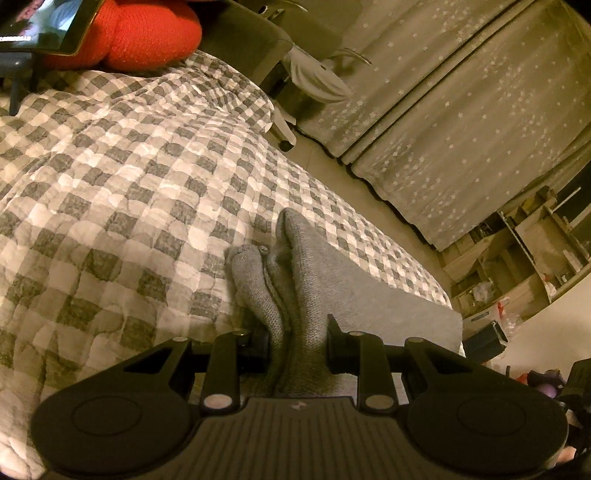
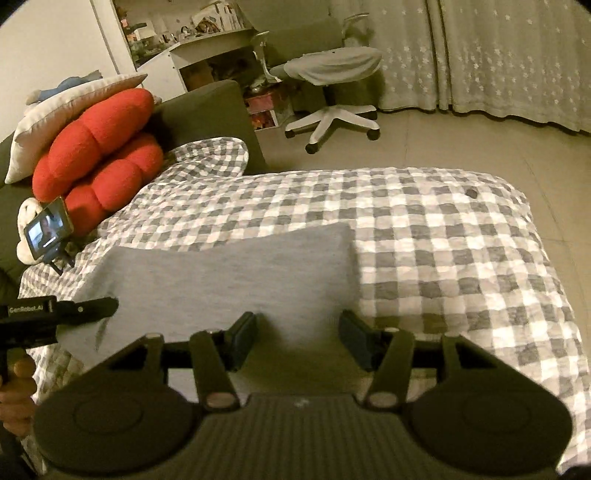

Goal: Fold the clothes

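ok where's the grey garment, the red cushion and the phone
grey garment [image 2: 229, 273]: right wrist view, middle of its flat panel
red cushion [image 2: 96, 147]: right wrist view, upper lobe
phone [image 2: 46, 227]: right wrist view, its lit screen

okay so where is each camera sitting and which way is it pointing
Left wrist: on the left gripper, looking along the checkered bedspread toward the curtains; jaws shut on the grey garment.
Right wrist: on the right gripper, above the garment, facing the office chair; jaws open; a hand holding the left gripper shows.
Shared: garment, bedspread, red cushion, curtains.
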